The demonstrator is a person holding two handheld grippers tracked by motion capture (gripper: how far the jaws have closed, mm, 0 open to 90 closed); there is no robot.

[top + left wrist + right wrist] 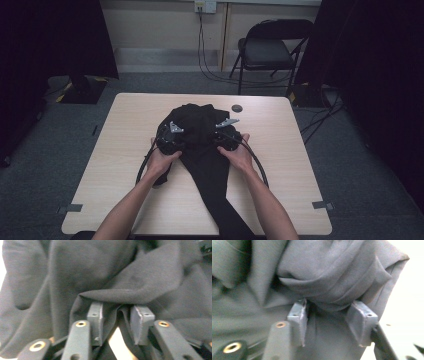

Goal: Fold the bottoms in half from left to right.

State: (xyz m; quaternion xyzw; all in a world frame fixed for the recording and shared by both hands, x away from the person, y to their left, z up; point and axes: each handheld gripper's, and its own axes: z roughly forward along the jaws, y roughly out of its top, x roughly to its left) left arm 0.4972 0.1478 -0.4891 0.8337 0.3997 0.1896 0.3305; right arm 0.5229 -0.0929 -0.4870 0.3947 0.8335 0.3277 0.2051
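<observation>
While the black garment [202, 145] lies bunched mid-surface [125, 150], one leg trailing toward the near edge, both tongs sit in its folds. Left tongs [117, 315] and right tongs [332, 312] stand part open, cloth between, seemingly unpinched. Best close on one layer only, then draw apart evenly.

The garment [202, 145] was black cloth, matt and soft, lying in smooth folds with a fine weave and no sheen. The table [125, 150] had a pale wood-grain top, smooth with a faint gloss. The left gripper [117, 320] had matt dark plastic arms with brass-coloured rivets and dull grey pads [96, 320]; the right gripper [329, 322] looked the same. The floor [45, 165] was grey carpet, rough and matt. The chair [267, 50] had a black metal frame and a padded seat.
</observation>
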